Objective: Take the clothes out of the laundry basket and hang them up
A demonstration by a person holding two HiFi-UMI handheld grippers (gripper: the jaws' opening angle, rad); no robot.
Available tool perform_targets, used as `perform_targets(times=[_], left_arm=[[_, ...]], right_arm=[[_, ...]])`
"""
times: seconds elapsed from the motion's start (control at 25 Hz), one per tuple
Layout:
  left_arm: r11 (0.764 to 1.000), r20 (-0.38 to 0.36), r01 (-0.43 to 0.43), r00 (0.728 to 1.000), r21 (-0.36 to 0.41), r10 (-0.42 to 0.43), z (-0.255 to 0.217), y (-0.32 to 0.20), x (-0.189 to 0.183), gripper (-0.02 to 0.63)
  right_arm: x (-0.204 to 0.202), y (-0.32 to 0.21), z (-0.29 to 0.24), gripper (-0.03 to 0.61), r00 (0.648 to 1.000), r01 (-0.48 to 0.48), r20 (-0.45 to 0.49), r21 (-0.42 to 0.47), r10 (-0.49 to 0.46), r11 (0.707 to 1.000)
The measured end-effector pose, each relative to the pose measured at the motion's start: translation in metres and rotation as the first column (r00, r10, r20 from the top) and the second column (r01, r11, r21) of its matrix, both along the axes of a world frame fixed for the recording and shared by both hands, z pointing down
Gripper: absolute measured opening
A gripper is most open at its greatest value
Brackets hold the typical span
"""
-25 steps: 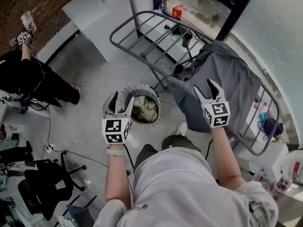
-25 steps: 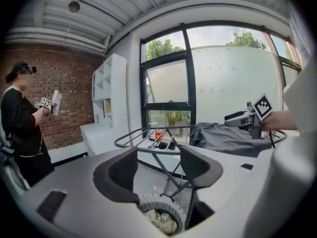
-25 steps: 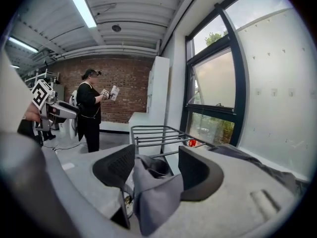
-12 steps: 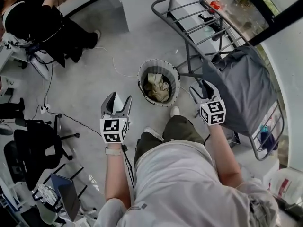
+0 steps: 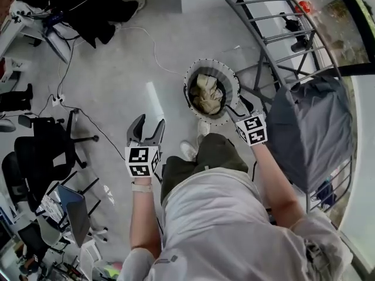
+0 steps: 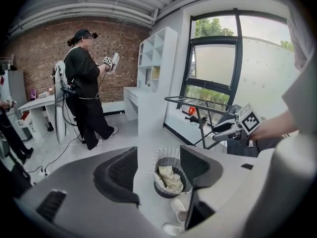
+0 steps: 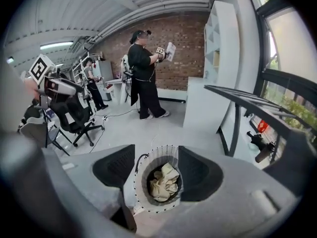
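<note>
Both tongs are released, jaws spread wide, with nothing gripped or touched. The left tongs [image 5: 147, 123] hang in the air over the floor. The right tongs [image 5: 237, 106] hover just above the near rim of the laundry basket [image 5: 190, 84], not touching it as far as can be told.

There are two tongs, one laundry basket, one crumpled beige cloth [image 5: 208, 93] inside it, one drying rack [image 5: 261, 38], and one grey garment [image 5: 307, 127] draped over that rack.

The basket stands on the floor ahead of both tongs. It is well ahead of the left tongs and off to their right, and directly below and just ahead of the right tongs. In the right gripper view the basket [image 7: 143, 198] sits squarely in the gap between the jaws of the right tongs [image 7: 156, 175], with the beige cloth [image 7: 163, 182] showing inside. In the left gripper view the basket [image 6: 167, 178] shows between the jaws of the left tongs [image 6: 158, 167], farther off. The grey garment hangs just to the right of the right tongs.
</note>
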State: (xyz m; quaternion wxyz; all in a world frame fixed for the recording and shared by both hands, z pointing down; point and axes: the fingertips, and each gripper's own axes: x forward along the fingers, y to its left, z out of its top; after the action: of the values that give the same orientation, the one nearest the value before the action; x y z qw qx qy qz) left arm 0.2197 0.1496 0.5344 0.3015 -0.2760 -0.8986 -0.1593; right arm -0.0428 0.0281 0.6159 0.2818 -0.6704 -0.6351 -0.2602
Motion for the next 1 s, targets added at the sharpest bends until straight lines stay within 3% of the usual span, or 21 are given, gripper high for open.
perform_targets(times=[0.4,0.68,1.0], left_arm=[[0.996,-0.118,0.067,0.991,0.055,-0.061,0.055,0.06,-0.022,0.27],[0.992,-0.144,0.074,0.988,0.106,-0.058,0.11,0.118,-0.019,0.268],[0.981,-0.163,0.008,0.986,0.195,0.024,0.21,0.165,-0.014,0.27]], right_arm=[[-0.016,0.076,0.121,0.272,0.99,0.126,-0.077,0.144,-0.115,0.982],[-0.026,0.109,0.217,0.272,0.997,0.066,-0.057,0.267,-0.052,0.961],[-0.026,0.143,0.346,0.272,0.999,-0.015,-0.033,0.37,0.029,0.929]])
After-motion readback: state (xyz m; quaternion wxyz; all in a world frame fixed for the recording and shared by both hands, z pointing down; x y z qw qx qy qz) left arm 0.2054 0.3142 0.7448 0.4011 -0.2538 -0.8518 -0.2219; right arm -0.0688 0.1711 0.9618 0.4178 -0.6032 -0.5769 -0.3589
